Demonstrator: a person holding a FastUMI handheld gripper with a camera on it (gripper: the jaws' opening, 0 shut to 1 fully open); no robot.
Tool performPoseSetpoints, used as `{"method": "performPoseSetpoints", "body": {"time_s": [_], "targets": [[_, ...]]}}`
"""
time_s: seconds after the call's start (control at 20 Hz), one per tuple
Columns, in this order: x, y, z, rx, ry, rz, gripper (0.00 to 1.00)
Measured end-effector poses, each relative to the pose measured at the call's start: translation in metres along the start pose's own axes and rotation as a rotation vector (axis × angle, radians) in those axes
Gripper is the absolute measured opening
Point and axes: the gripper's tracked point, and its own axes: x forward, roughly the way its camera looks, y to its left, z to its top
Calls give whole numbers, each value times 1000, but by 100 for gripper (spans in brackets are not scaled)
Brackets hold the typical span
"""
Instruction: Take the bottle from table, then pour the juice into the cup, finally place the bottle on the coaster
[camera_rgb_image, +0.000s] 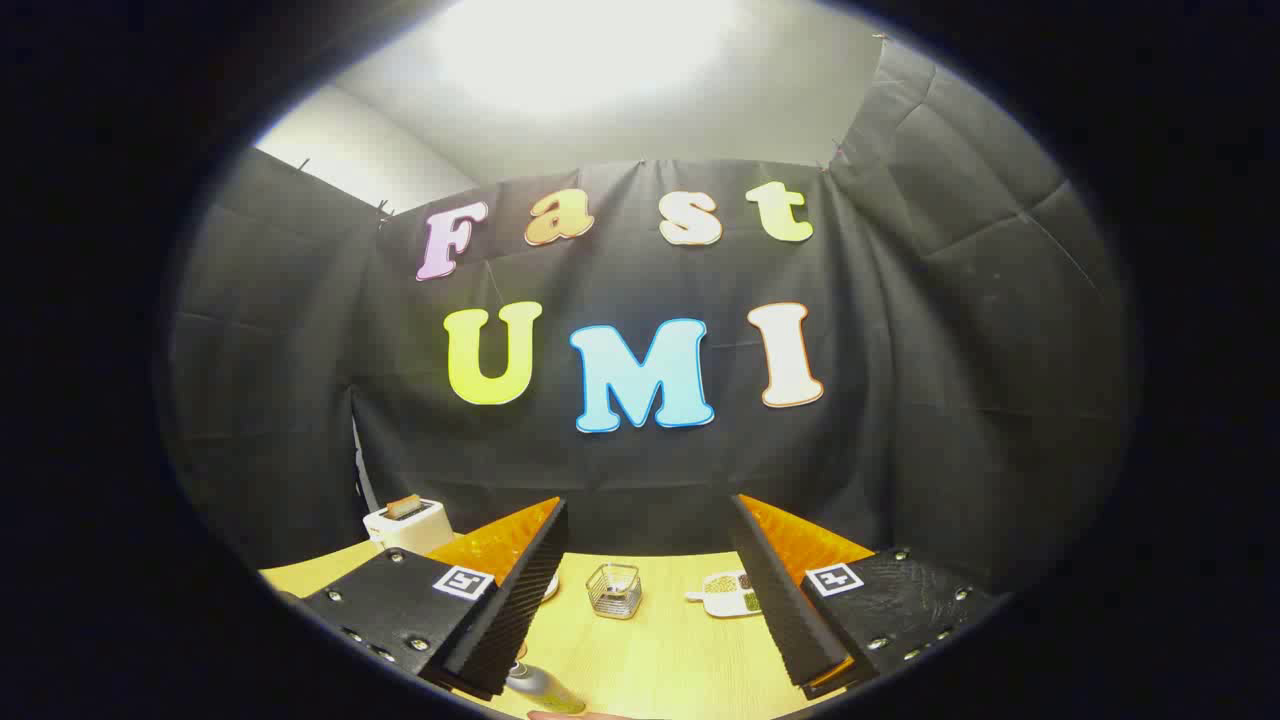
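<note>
The gripper (645, 590) has its fingers spread wide, with nothing held between them. Down by the base of the left finger, the top of the bottle (540, 686) shows, low on the table (650, 660) and apart from both pads. Beyond the fingertips, near the middle of the gap, stands a small clear cup (613, 589). Right of the cup, partly behind the right finger, lies a pale flat coaster (728, 593) with green patches. Far left of the cup, behind the left finger, a white toaster (408, 522) sits at the table's back edge against the black cloth.
</note>
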Motion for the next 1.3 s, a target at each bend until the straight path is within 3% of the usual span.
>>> {"method": "performPoseSetpoints", "body": {"time_s": [0.8, 1.3], "targets": [[-1, 7, -11, 6, 36, 15, 98], [-4, 53, -64, 24, 38, 124, 98]]}}
